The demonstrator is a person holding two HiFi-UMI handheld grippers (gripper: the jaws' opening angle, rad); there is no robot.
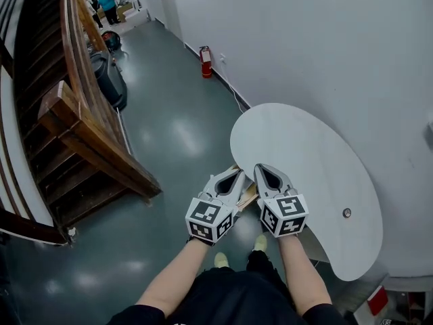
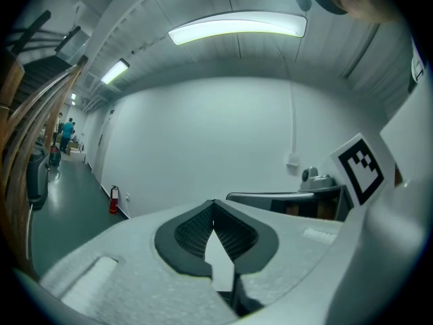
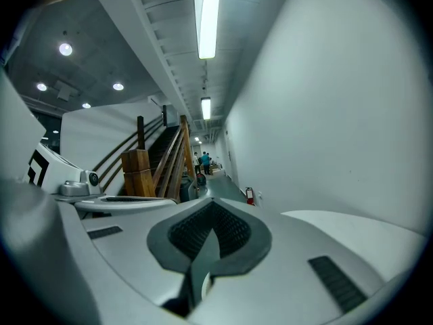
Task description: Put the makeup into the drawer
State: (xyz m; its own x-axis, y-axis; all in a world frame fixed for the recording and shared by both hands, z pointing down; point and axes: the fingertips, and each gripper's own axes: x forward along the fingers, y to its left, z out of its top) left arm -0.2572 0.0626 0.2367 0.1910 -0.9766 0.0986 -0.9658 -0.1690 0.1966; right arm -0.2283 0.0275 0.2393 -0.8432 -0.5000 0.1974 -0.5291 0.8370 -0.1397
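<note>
Trouble would come from reaching blind; no makeup or drawer shows in any view; left gripper [image 1: 235, 174] and right gripper [image 1: 268, 169], both pressed together on nothing, hang by the white table [image 1: 308, 151], easily knocked.

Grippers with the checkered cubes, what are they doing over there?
A person is holding the left gripper and the right gripper side by side, just at the near edge of a white table. The fingers of both are closed together with nothing between them. A bit of wood peeks out under them, but I cannot tell what it is. No makeup or drawer shows in any view, so the putting away does not look started yet.
</note>
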